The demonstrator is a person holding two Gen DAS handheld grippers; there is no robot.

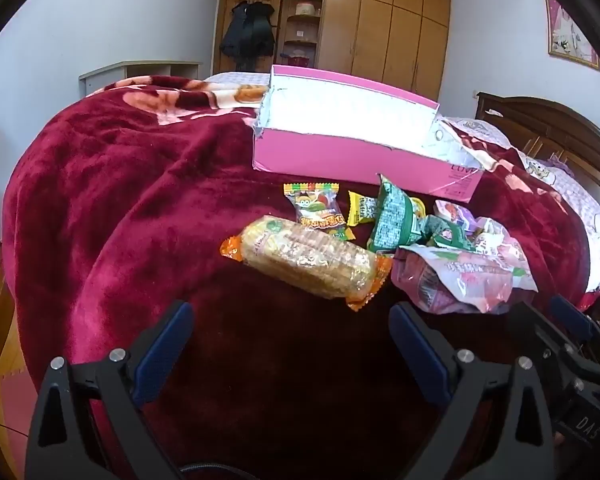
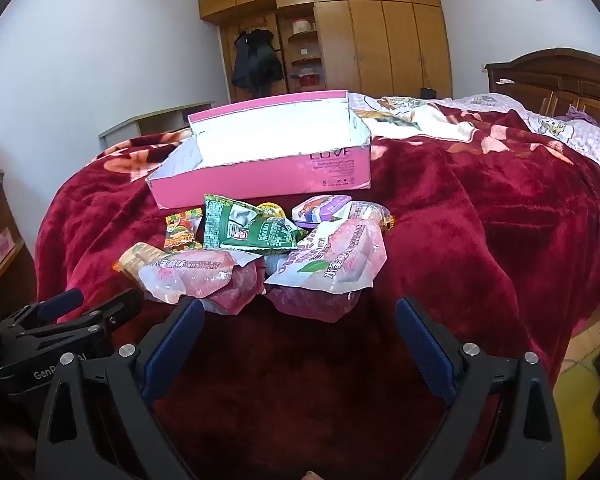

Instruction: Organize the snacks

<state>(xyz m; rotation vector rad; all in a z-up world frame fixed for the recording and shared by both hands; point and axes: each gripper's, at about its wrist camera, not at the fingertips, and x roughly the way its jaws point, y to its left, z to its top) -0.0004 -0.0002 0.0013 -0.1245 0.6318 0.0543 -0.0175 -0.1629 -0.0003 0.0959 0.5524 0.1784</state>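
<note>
The pink box [image 2: 260, 184], lid off and printed "LOVE" on its front wall, sits on the red blanket [image 2: 480, 240] with the snack packets [image 2: 256, 232] piled just in front of it. The left gripper [image 1: 290, 316] hovers near the orange-ended biscuit pack [image 1: 306, 266], jaws spread and holding nothing. The right gripper [image 2: 300, 312] hovers near two pink pouches [image 2: 332, 264], jaws likewise spread; its housing reads "DAS".

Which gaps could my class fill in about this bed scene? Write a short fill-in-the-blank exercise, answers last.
1. The snack packets lie in front of a ___ box.
2. The blanket under the snacks is dark ___.
3. The left hand-held gripper and the right hand-held gripper are both ___.
4. The long biscuit packet has ___ ends.

Answers: pink; red; open; orange
</note>
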